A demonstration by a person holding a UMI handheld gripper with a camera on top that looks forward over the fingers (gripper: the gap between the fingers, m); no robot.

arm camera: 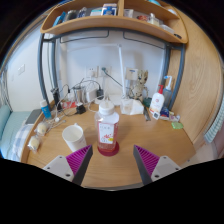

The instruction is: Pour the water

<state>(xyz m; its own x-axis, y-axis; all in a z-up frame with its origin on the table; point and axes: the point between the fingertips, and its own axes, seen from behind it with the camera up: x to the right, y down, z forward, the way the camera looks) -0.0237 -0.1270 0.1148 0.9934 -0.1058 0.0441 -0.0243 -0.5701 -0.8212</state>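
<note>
A clear plastic bottle [107, 128] with a white cap, a pink label and a red base stands upright on the wooden desk [125, 170], just ahead of my fingers and slightly left of the middle of the gap. A white cup [74, 136] stands on the desk to the bottle's left, beyond my left finger. My gripper [113, 162] is open and empty. Its magenta pads [79, 160] are spread wide on either side, short of the bottle.
The back of the desk is cluttered: a metal pot [80, 94], a white bowl [132, 106], a white bottle with a red cap [157, 101], a green item [176, 123]. A shelf [115, 22] with books hangs above. The desk's front edge lies near my fingers.
</note>
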